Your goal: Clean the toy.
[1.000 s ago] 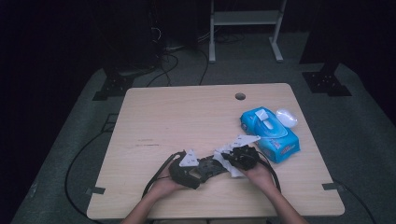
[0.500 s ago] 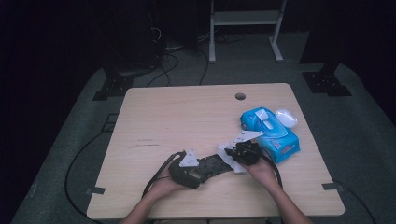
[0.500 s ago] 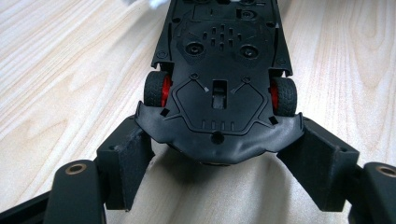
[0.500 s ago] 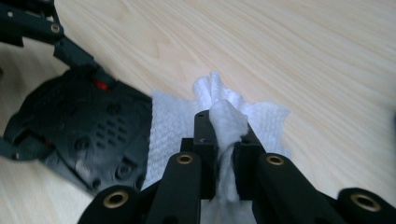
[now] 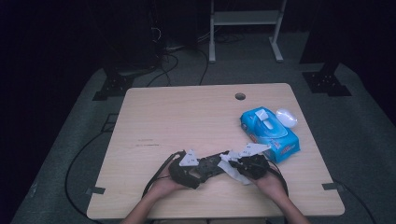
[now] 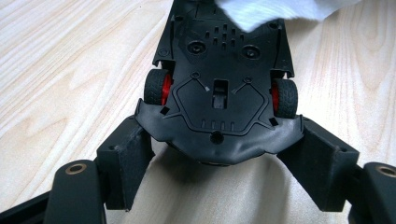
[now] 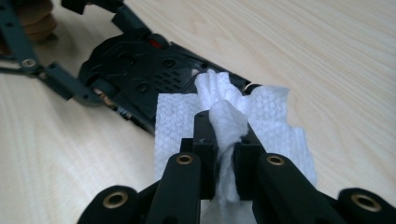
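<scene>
Right gripper (image 7: 224, 140) has slid its pinched, soft wipe (image 7: 224, 116) along the rigid, light toy car (image 6: 219, 79), clamped at its end by the left gripper (image 6: 219, 154).

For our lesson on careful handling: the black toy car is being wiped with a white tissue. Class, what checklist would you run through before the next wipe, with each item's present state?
1. Left tool clamps the upturned black toy car by its bumper end: ok.
2. Right tool is shut on the white paper tissue: ok.
3. Tissue touches the car's underside: ok.
4. Red-hubbed wheels free of the pads: ok.
5. Blue wipes pack lies apart from the hands: ok.
6. Underside clean: cannot tell.
</scene>
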`<state>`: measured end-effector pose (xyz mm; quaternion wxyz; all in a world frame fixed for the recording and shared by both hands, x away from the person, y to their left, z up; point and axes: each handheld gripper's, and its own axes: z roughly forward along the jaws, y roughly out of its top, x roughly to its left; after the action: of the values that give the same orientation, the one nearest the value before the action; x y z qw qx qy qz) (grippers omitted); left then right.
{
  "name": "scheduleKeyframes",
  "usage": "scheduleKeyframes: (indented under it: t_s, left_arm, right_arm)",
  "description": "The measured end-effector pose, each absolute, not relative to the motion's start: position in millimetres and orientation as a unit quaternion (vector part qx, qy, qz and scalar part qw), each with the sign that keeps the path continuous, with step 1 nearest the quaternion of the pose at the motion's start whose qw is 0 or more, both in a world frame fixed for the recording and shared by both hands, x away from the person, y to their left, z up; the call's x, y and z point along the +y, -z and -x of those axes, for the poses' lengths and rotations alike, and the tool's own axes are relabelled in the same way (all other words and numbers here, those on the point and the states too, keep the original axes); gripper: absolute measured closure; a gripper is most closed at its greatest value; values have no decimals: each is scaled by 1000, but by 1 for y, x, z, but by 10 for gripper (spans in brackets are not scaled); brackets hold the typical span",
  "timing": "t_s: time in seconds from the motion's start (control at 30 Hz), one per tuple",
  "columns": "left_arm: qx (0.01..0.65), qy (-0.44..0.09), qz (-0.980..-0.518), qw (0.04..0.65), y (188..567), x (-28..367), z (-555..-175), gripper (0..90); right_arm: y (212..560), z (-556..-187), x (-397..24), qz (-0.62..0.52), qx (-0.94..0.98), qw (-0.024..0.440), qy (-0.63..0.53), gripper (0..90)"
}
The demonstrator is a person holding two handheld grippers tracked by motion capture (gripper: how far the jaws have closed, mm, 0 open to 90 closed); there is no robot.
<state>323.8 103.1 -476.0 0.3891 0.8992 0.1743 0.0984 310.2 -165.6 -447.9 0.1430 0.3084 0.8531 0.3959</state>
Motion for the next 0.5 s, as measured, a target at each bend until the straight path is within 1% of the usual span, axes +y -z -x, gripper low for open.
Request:
scheduleKeyframes:
  t_s: [0.1,0.17,0.2,0.27,0.33,0.5]
  left_arm:
    - [175,-96,-898,392,476,103,-324,260]
    - [175,-97,-898,391,476,103,-324,259]
    - [175,-97,-899,390,476,103,-324,260]
    - [176,-96,-898,391,476,103,-324,260]
    - [176,-96,-899,390,476,103,-324,260]
    - [174,-94,-899,391,476,105,-325,262]
  right_arm:
    - [447,-308,-165,-306,854,135,-399,827]
    - [448,-307,-158,-302,855,128,-402,826]
    - [448,-307,-154,-296,856,132,-403,826]
    - [448,-306,-146,-286,860,118,-406,826]
    - [448,-306,-139,-274,865,126,-401,826]
    - [447,-310,-152,-292,859,122,-403,827]
